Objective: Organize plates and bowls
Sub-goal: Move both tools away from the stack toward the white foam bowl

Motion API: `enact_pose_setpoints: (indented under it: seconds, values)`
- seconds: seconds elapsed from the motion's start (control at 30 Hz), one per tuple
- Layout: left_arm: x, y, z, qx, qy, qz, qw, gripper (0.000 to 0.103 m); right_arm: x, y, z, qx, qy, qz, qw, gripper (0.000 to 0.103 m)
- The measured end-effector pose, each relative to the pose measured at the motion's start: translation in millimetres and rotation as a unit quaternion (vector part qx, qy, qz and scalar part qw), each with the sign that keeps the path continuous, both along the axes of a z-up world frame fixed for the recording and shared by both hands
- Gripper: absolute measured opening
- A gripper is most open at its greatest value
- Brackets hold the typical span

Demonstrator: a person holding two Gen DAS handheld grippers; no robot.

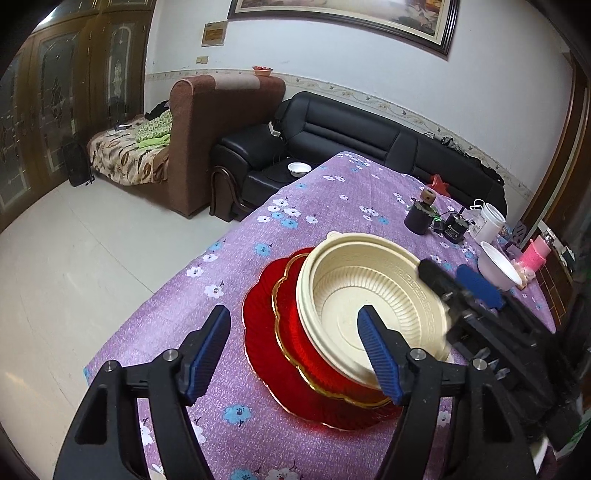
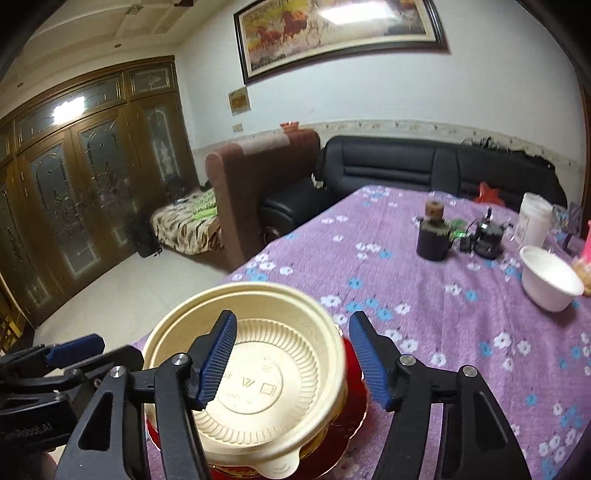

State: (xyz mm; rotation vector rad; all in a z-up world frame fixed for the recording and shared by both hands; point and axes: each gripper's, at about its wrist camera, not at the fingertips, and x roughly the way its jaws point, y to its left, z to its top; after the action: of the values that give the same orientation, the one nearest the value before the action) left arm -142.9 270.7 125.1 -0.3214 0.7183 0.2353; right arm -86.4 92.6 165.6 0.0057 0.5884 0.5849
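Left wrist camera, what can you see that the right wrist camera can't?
Only the left wrist view shows a small white bowl on the black sofa seat and the pink comb-like thing in full.

Only the right wrist view shows the horse painting and the stamped marks on the cream bowl's bottom.

Both show the cream bowl stacked on red plates, the white bowl, the purple flowered cloth, and both open tools: left tool, right tool.
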Motion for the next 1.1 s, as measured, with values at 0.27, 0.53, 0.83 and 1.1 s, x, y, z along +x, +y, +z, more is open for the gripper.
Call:
enact_pose_setpoints:
  seconds: [0.27, 0.53, 0.83, 1.1]
  values:
    - [-5.9, -2.1, -3.6, -0.002, 0.005, -0.001, 1.0, 0.072, -13.6, -40.5, 18.9, 0.04, -0.013, -0.037, 0.998, 0.073]
    - [-13.2, -33.8, 3.7, 0.033, -0.003, -0.031, 0.999, 0.072, -32.7, -84.5, 2.3, 0.063, 0.022, -0.064, 0.996, 0.074]
    - [-37.0, -70.6, 21.0, 0.059, -0.021, -0.07, 0.9956, 0.072, -64.3, -144.4, 4.4, 0.097, 0.035, -0.108, 0.989, 0.075]
    - [-71.1, -100.1, 49.3, 0.056, -0.061, -0.11, 0.9905, 0.072, -89.6, -195.8, 22.2, 0.166, 0.08, -0.099, 0.978, 0.078]
